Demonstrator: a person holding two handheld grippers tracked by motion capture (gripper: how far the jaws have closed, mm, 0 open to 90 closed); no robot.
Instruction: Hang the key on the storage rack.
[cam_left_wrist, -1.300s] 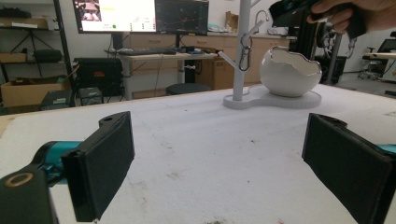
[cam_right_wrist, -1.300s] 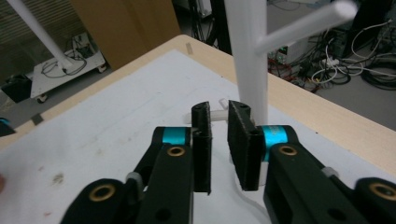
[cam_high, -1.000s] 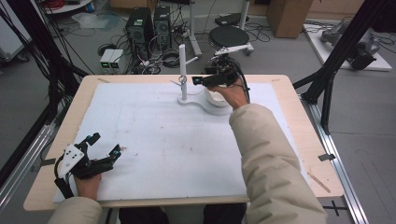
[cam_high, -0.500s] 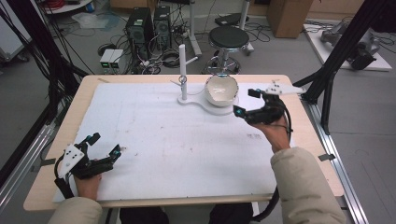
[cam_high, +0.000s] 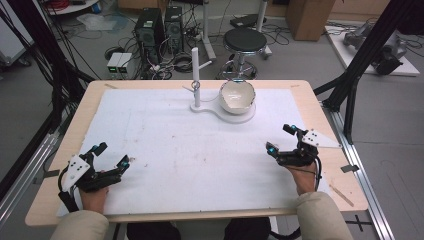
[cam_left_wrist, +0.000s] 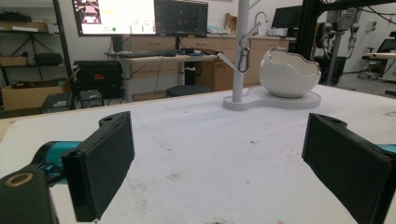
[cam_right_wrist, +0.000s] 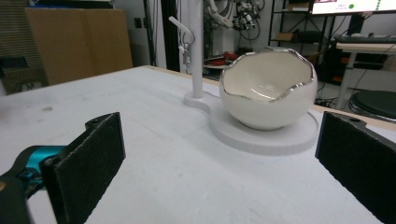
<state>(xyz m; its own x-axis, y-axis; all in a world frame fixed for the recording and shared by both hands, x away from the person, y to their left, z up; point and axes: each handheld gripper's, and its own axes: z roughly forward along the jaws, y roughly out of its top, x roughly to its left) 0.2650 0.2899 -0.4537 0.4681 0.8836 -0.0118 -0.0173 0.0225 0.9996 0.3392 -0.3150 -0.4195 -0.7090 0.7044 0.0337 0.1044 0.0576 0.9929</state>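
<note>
A white egg-shaped bowl (cam_high: 237, 95) with a silver jagged rim sits on a white stand base (cam_high: 231, 117) at the table's far middle. A white post (cam_high: 195, 75) rises from that base, and a metal carabiner (cam_high: 196, 85) hangs on one of its pegs. My right gripper (cam_high: 281, 138) rests open and empty near the right front of the table, far from the bowl (cam_right_wrist: 266, 91). My left gripper (cam_high: 111, 154) lies open and empty at the left front. The bowl (cam_left_wrist: 288, 73), post (cam_left_wrist: 241, 49) and carabiner (cam_left_wrist: 243, 58) stand far ahead in the left gripper view.
A white mat (cam_high: 175, 150) covers the wooden table (cam_high: 320, 107). Black frame struts (cam_high: 357, 70) stand off the right edge and others (cam_high: 45, 75) off the left. A stool (cam_high: 245, 40) and computer towers (cam_high: 160, 27) stand on the floor behind.
My right gripper has left the bowl at the far middle and drawn back to the right front of the table, empty. The left gripper has stayed where it was.
</note>
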